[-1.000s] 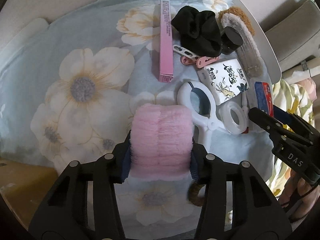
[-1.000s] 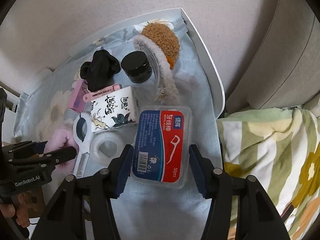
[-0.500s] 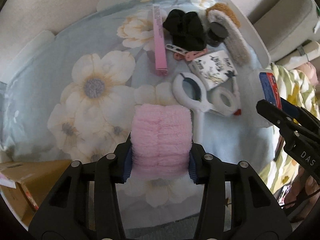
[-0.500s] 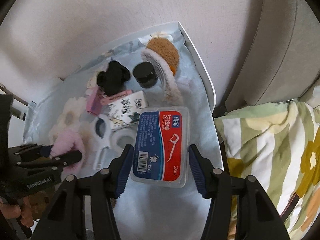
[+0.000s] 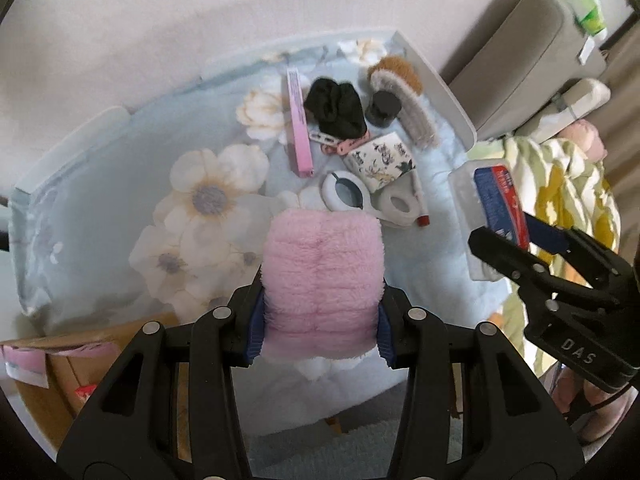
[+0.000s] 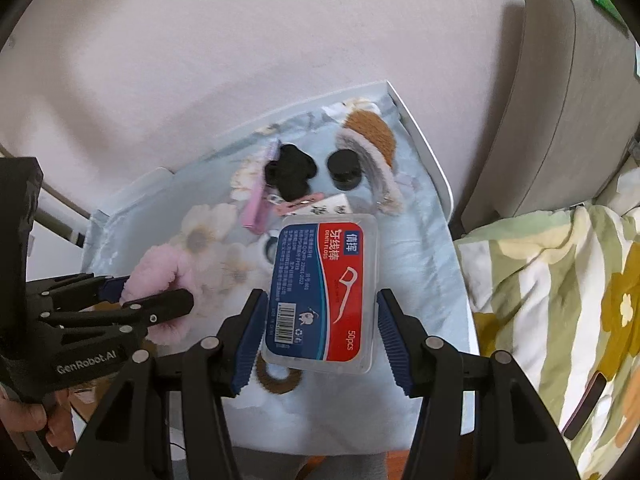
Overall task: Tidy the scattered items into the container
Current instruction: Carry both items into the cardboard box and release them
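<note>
Fluffy pink scrunchie (image 5: pixel 322 276) pinched by left gripper (image 5: pixel 320 326); right gripper (image 6: pixel 320 334) clamps rectangular plastic floss box (image 6: pixel 322 292).

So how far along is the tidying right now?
No item can be seen put away. In hand: the left gripper holds the pink fluffy scrunchie, the right gripper the dental floss box. Left on the table: black scrunchie, pink tube, black jar and others.

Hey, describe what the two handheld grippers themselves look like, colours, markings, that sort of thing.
Both are matte black plastic with cut-out linkage arms, silver pivot rivets, and ribbed blue pads lining the fingers. The left gripper carries white "GenRobot.AI" lettering on its body, seen from the right wrist camera. The right gripper shows white "DAS" lettering. Bare fingers grip the left one's handle; no sleeves are visible.
</note>
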`<state>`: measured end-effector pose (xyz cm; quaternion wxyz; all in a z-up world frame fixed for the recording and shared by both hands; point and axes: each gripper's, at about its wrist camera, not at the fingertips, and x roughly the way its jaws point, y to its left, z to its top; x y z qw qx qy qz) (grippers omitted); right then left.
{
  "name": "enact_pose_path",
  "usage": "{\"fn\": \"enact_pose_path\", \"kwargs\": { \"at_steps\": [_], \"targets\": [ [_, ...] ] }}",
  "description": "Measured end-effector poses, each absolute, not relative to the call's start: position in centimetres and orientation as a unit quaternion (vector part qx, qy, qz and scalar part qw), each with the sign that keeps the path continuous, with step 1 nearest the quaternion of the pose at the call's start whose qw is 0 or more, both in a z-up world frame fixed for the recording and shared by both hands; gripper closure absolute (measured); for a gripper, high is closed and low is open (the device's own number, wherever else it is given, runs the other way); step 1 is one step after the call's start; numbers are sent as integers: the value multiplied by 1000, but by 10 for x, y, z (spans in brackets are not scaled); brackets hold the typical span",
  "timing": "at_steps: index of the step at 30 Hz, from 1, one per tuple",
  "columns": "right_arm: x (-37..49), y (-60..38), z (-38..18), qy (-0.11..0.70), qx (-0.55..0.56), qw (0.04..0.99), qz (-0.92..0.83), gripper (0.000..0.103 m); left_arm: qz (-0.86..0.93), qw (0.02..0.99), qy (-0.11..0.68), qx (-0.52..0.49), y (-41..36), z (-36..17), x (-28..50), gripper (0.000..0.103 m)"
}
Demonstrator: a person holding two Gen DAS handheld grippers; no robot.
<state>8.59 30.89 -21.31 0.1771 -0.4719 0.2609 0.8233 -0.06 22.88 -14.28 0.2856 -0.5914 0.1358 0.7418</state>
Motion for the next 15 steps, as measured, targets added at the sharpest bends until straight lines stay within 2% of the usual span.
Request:
{"fn": "enact_pose_path", "kwargs": {
  "at_steps": [7,15],
  "targets": [
    [75,277,-182,253,-449,154,843,52,762,271,119,-576,184,-116,-14,62],
    [51,223,-163,209,-444,103,865,52,786,241,88,-563,109,-89,-28,62]
  ]
}}
